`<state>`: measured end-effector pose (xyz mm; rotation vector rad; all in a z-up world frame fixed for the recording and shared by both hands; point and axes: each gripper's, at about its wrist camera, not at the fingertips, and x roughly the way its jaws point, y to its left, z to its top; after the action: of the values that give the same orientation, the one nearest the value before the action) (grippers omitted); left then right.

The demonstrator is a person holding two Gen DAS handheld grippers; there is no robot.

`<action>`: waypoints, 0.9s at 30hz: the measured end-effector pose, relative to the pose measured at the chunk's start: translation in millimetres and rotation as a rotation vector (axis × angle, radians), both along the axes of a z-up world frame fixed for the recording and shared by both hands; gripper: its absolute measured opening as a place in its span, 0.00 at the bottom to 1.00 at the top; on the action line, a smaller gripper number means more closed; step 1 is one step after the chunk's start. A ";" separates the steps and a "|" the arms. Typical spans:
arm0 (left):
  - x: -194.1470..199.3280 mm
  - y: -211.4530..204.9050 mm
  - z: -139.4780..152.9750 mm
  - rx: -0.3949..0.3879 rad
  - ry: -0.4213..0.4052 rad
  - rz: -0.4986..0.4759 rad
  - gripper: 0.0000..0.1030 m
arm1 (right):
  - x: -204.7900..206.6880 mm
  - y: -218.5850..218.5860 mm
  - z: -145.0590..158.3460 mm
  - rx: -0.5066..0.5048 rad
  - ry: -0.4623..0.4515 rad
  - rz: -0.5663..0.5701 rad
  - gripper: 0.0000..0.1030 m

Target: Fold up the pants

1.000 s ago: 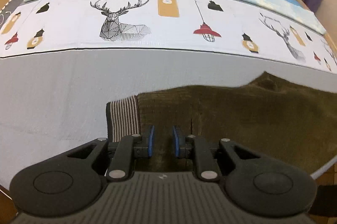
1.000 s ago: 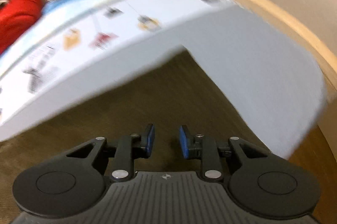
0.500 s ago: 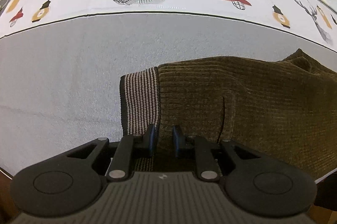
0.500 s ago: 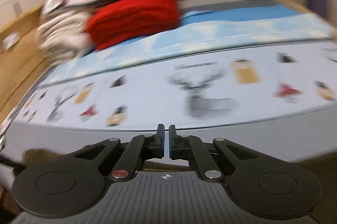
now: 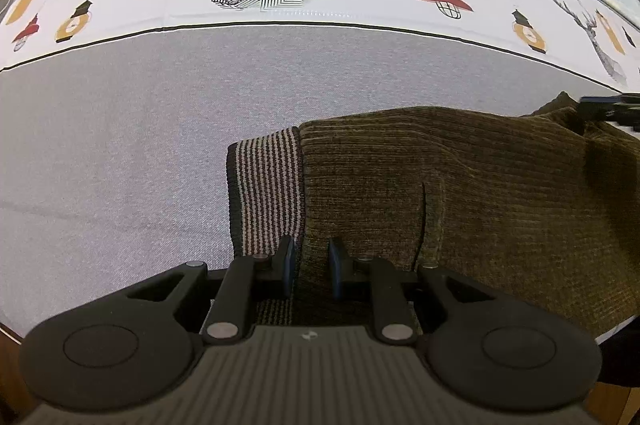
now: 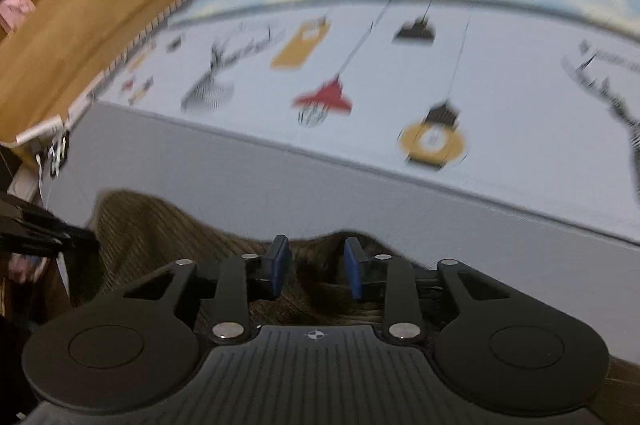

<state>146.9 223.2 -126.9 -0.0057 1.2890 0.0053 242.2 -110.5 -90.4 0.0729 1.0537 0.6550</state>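
Olive pants (image 5: 460, 193) flat on bed (image 5: 120, 153). Left gripper (image 5: 310, 267) parted, fingers straddling fabric beside striped waistband (image 5: 266, 197). Right gripper (image 6: 316, 267) parted over pants fold, gripping nothing.

Now lower and closer over the pants (image 5: 460, 193) than a second ago: left gripper (image 5: 310, 267), jaws slightly wider apart than half a second ago, straddling olive fabric beside the striped cuff (image 5: 266, 193). Swung round from the blurred far-side view: right gripper (image 6: 314, 271), jaws parted from nearly closed, over a raised ridge of pants near the bed's (image 6: 280, 185) front edge.
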 end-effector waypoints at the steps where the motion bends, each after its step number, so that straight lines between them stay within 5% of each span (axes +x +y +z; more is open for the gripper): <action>1: -0.2 -0.2 -0.1 0.002 -0.001 -0.007 0.21 | 2.9 3.1 -6.7 -0.018 0.019 0.005 0.39; 6: -0.1 -0.5 -0.3 0.000 -0.001 -0.019 0.21 | 7.9 21.6 -21.8 -0.034 0.076 0.095 0.41; 9: -0.4 -0.5 0.1 -0.002 -0.001 -0.022 0.21 | 8.9 30.9 -16.8 -0.070 0.027 0.150 0.14; 13: -1.6 0.8 0.7 -0.003 -0.002 -0.022 0.21 | 21.1 22.9 3.5 0.009 -0.014 0.103 0.12; 19: -3.1 1.3 1.6 -0.005 -0.001 -0.020 0.21 | 18.8 32.8 -11.6 -0.077 -0.053 0.082 0.12; 21: -3.9 -0.1 1.6 0.002 -0.002 -0.021 0.21 | 22.2 29.8 -10.9 -0.115 -0.087 0.029 0.12; 24: -5.1 -0.7 1.9 0.006 -0.001 -0.022 0.21 | 37.1 3.0 -4.3 -0.272 -0.189 -0.230 0.09; 27: -5.8 -0.6 2.8 0.004 -0.001 -0.021 0.21 | 48.3 -44.6 6.9 -0.118 -0.134 -0.393 0.09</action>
<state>141.1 222.6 -124.1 0.0113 1.2884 -0.0103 290.5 -155.1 -83.5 0.1277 0.9134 0.2380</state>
